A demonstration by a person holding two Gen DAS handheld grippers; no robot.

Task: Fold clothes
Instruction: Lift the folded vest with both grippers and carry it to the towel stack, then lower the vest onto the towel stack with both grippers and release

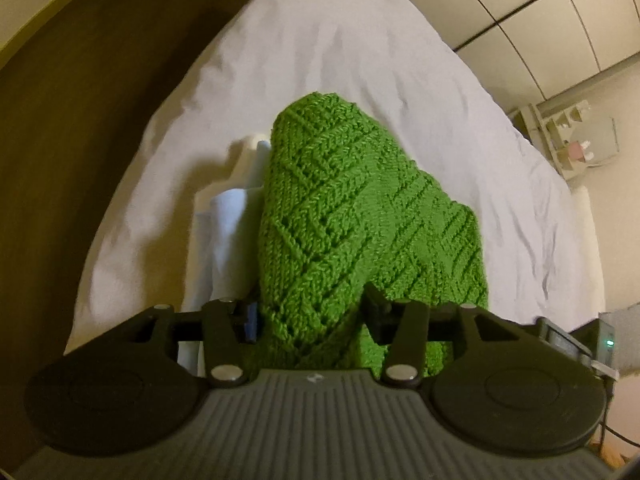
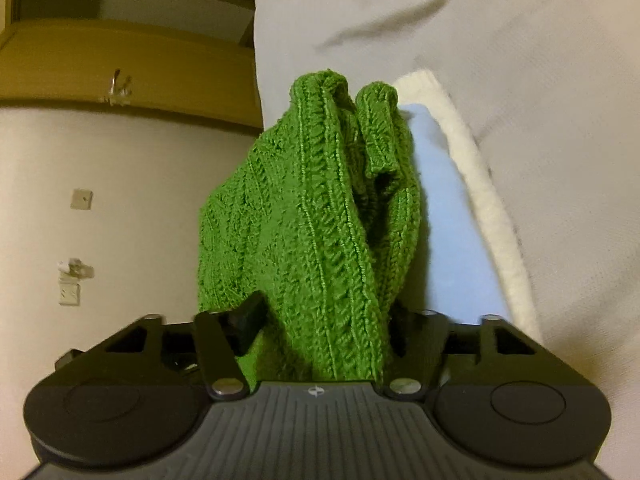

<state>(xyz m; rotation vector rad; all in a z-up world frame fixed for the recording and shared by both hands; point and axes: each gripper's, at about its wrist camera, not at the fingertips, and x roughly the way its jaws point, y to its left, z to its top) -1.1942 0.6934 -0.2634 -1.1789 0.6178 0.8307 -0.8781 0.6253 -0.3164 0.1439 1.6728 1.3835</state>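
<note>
A green knitted garment (image 1: 340,208) hangs bunched over the white bed (image 1: 320,60). My left gripper (image 1: 312,312) is shut on its near end; the fingers are mostly buried in the knit. In the right wrist view the same green knit (image 2: 312,220) fills the middle, with its ribbed edges folded together. My right gripper (image 2: 320,320) is shut on it. Beside the knit lie a folded light blue cloth (image 2: 452,208) and a white towel (image 2: 480,200); both also show in the left wrist view, the blue cloth (image 1: 228,220) and the white towel (image 1: 244,152).
The bed sheet (image 2: 540,80) is wrinkled. Dark floor (image 1: 80,120) lies left of the bed. A wall with panels (image 1: 540,20) and a small shelf (image 1: 568,136) stand at the right. A wall with sockets (image 2: 72,292) and a wooden ledge (image 2: 140,64) are left in the right view.
</note>
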